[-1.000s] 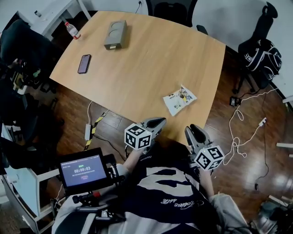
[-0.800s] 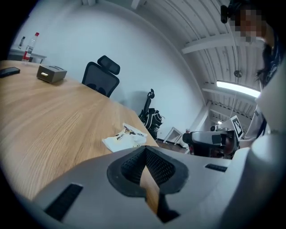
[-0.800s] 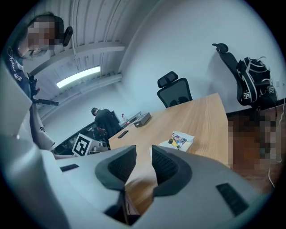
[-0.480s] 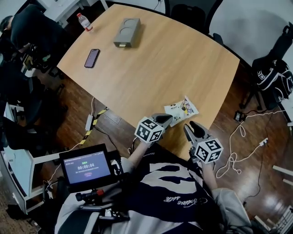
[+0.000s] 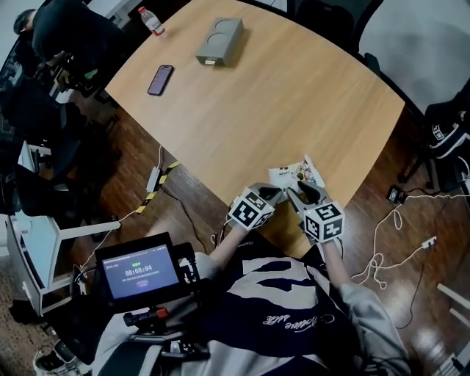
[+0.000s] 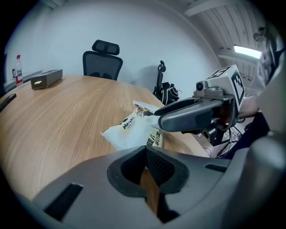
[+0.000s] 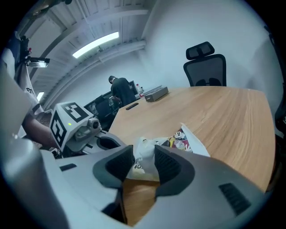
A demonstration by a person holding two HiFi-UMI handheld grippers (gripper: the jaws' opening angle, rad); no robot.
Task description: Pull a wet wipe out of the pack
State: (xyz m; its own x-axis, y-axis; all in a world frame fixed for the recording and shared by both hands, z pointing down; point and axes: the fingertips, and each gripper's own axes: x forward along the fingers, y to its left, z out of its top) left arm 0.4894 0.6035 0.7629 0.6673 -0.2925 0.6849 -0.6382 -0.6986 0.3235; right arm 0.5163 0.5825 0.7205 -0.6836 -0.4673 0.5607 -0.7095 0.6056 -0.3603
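The wet wipe pack (image 5: 296, 175) lies near the table's front edge, white with cartoon print, also seen as pack (image 6: 129, 129) and pack (image 7: 183, 141). A white tuft of wipe (image 7: 145, 154) stands up from it. My right gripper (image 5: 305, 192) hovers at the pack's near end, jaws opening. The tuft shows in the gap of the right gripper (image 7: 144, 156), and the pads do not press on it. My left gripper (image 5: 273, 193) sits just left of the pack, low over the table. The tips of the left gripper (image 6: 146, 150) meet with nothing between them.
A phone (image 5: 160, 79), a grey box (image 5: 219, 41) and a bottle (image 5: 153, 21) lie at the table's far side. An office chair (image 6: 102, 62) stands beyond the table (image 5: 294, 95). Cables (image 5: 389, 228) trail on the floor at right. A small screen (image 5: 138, 268) sits by my left side.
Both grippers have moved forward and down from the table's edge to the pack. The right gripper's jaws now reach the wipe pack's near end.
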